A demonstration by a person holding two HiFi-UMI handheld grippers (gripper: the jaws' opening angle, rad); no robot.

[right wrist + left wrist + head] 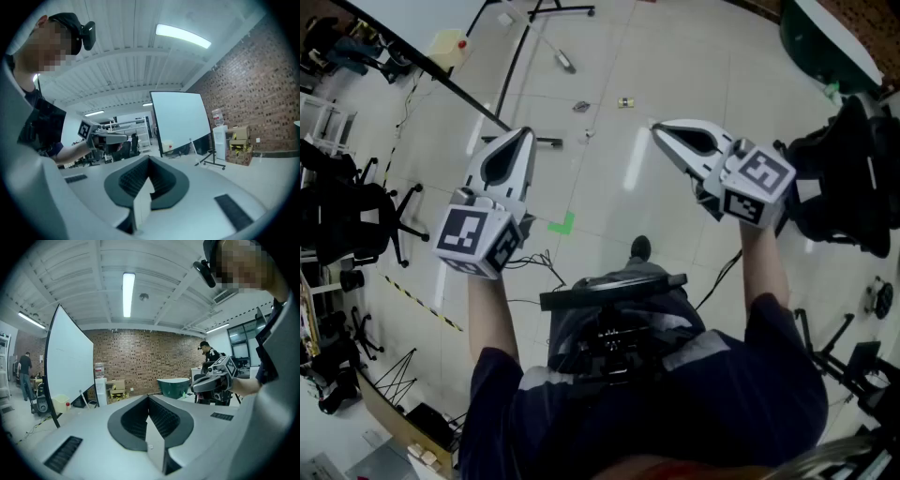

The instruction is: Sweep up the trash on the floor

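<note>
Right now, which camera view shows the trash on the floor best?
The head view: it looks down on the small trash pieces scattered on the floor tiles. Both gripper views look level across the room; no trash can be made out there.

1. Grey scrap point(580, 106) and yellowish scrap point(625, 101) on the floor: too small to tell what they are.
2. Long-handled tool point(565, 63) beyond them: its head is too small to make out.
3. Whiteboard point(412, 23): cut off by the head view's top edge.
4. Green bin point(797, 47): cut off at the top right.
5. One shoe point(641, 247) shows; the other foot is hidden behind the chest rig point(614, 314).
6. Distant person point(24, 371), left gripper view: too small for detail.
</note>
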